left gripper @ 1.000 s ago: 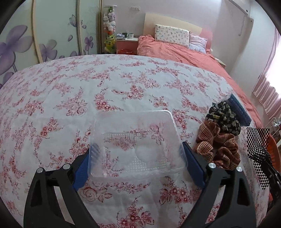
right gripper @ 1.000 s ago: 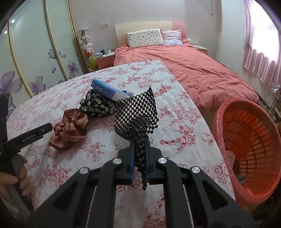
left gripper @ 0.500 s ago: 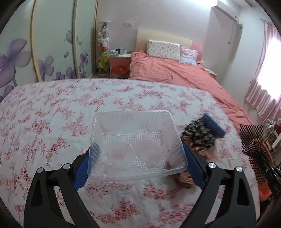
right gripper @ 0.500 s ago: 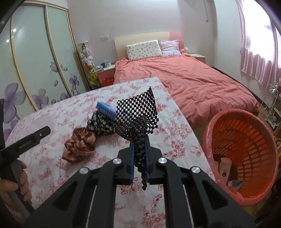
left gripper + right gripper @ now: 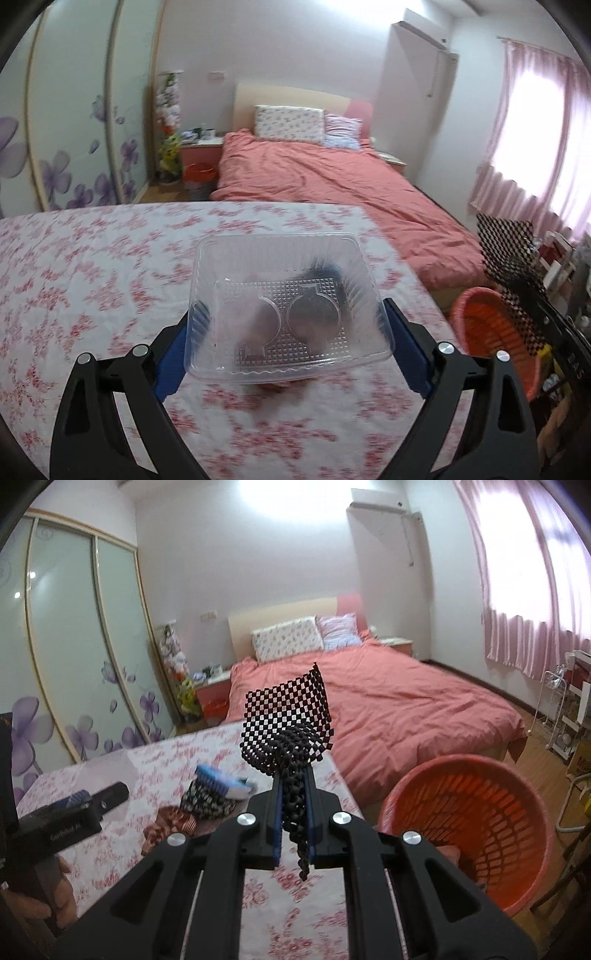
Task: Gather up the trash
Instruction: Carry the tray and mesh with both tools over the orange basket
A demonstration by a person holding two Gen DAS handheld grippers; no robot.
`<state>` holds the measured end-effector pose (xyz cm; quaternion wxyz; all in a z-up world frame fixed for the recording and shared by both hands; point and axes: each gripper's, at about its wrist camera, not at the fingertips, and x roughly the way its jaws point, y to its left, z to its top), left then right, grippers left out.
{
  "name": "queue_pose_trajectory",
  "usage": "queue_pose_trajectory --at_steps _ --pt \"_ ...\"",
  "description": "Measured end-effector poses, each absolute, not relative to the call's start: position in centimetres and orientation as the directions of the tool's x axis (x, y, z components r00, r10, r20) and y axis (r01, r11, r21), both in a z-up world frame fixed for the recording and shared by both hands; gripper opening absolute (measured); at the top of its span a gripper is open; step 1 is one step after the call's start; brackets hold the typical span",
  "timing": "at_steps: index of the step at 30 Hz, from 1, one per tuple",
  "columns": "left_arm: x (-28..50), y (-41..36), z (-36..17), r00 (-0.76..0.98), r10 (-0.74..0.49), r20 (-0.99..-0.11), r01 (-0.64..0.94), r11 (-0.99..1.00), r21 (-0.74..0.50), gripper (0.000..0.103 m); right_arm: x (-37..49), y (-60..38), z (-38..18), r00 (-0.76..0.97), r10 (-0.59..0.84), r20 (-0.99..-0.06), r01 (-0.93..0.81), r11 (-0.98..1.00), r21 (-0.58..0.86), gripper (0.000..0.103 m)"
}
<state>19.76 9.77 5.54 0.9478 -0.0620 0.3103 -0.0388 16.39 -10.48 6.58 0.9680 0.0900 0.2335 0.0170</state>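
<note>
Above the floral table [image 5: 92, 280], the left gripper [image 5: 290, 328] held a clear tray [image 5: 288, 306], its blue pads [image 5: 406, 354] pressed against the tray's two sides, so the jaws stood wide but gripping. The tray sat level between the fingers, well off the table's cloth. Through its ribbed bottom, dark and brown shapes on the table showed, too blurred to name from that view.

Toward the basket [image 5: 476, 830] from the table's edge, the right gripper [image 5: 294, 819] was clamped nearly shut on a black mesh [image 5: 288, 727]. The mesh fanned upward above the jaws and a narrow strand of it hung below them. In the left wrist view the same mesh [image 5: 506, 251] stood above the basket [image 5: 491, 343].

The basket, orange and slotted, stood on the floor just beside the table's right edge, with something pale lying low inside it, hard to make out.

On the table, away from the basket, lay a dark floral scrunchie [image 5: 207, 801] with a blue brush [image 5: 218, 779] resting on it, and a brown scrunchie [image 5: 170, 827] touching the dark one on the side farther from the basket.

Beyond the table from the basket stood a bed [image 5: 388, 709] with a pink cover.

A hand [image 5: 40, 890] gripped the left gripper's handle at the left edge of the right wrist view.
</note>
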Motion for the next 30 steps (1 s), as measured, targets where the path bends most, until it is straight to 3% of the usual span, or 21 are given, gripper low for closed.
queue_pose_trajectory --at_steps 12,30 --pt "20.4 1.5 6.8 0.783 -0.288 -0.552 0.236 0.958 -0.165 0.091 14.7 -17.3 6.9 0.910 -0.040 -0.413 0.143 0.965 0.221 0.011" --pt "21.7 -11.5 3.7 0.652 -0.462 -0.601 0.473 0.868 -0.154 0.091 12.3 -28.8 3.5 0.876 -0.165 -0.453 0.326 0.895 0.304 0.011"
